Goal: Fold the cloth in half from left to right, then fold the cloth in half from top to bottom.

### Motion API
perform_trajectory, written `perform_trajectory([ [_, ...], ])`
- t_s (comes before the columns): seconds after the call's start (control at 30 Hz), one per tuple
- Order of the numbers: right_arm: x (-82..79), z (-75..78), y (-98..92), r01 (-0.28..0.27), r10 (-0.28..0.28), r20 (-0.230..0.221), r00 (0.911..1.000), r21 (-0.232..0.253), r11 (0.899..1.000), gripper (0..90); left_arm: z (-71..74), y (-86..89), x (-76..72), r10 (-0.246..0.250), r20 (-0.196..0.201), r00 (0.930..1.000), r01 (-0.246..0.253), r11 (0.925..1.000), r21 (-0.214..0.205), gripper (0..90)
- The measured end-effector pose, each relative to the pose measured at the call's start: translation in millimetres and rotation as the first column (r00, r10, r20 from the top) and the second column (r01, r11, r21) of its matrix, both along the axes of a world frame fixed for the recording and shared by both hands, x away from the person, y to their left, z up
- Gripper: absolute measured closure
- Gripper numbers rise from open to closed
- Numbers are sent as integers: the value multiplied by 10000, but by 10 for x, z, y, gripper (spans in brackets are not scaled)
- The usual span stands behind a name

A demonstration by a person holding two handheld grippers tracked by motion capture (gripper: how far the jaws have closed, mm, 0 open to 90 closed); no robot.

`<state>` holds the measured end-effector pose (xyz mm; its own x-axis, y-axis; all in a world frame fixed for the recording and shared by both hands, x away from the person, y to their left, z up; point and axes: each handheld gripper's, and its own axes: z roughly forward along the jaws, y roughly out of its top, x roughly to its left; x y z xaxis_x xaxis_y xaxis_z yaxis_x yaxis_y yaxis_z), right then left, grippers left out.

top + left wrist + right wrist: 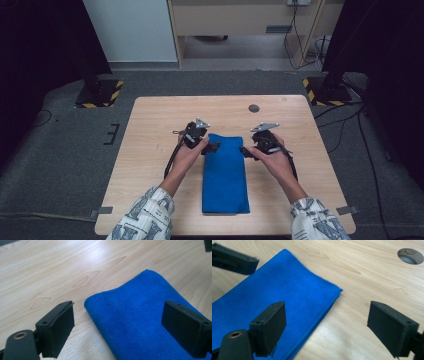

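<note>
A folded blue cloth point(225, 172) lies flat on the wooden table point(150, 130), its long side running from near to far. My left gripper point(212, 146) hovers at the cloth's far left corner, jaws wide apart; in the left gripper view point(122, 327) that corner of the blue cloth point(140, 315) sits between them, not pinched. My right gripper point(245, 151) hangs at the far right edge, also open; in the right gripper view point(332, 327) the cloth's far right corner point(287, 290) lies between and below the jaws. Neither pad presses on the fabric.
A round cable hole point(254, 108) sits in the table's far right part, also seen as a hole point(410, 255) in the right gripper view. Bare wood surrounds the cloth. Black stands with striped bases point(100, 92) flank the table on the floor.
</note>
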<state>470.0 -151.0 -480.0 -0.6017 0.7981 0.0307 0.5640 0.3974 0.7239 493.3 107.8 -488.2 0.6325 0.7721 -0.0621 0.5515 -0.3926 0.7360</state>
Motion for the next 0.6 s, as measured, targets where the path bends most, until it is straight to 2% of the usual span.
perform_trajectory([
  [0.13, 145, -27, -15, 65, -64, -146, 9999, 33, 10000, 235, -39, 22, 72, 156, -127, 9998, -159, 9996, -228, 121],
  [0.27, 264, -58, -10, 124, -124, -267, 9996, 7, 9999, 306, -68, 28, 108, 162, -178, 9997, -162, 9999, -23, 127],
  [0.4, 327, -77, 11, 109, -109, -272, 9996, 8, 9999, 366, -45, 39, 117, 188, -160, 9997, -191, 9996, -210, 143],
  [0.5, 374, -99, 25, 190, -186, -440, 9989, 85, 9998, 407, -17, 48, 104, 267, -231, 9994, -272, 9995, -183, 160],
  [0.6, 395, -106, 73, 136, -133, -460, 9989, 54, 9999, 451, 15, 47, 79, 183, -214, 9996, -188, 9995, -265, 212],
])
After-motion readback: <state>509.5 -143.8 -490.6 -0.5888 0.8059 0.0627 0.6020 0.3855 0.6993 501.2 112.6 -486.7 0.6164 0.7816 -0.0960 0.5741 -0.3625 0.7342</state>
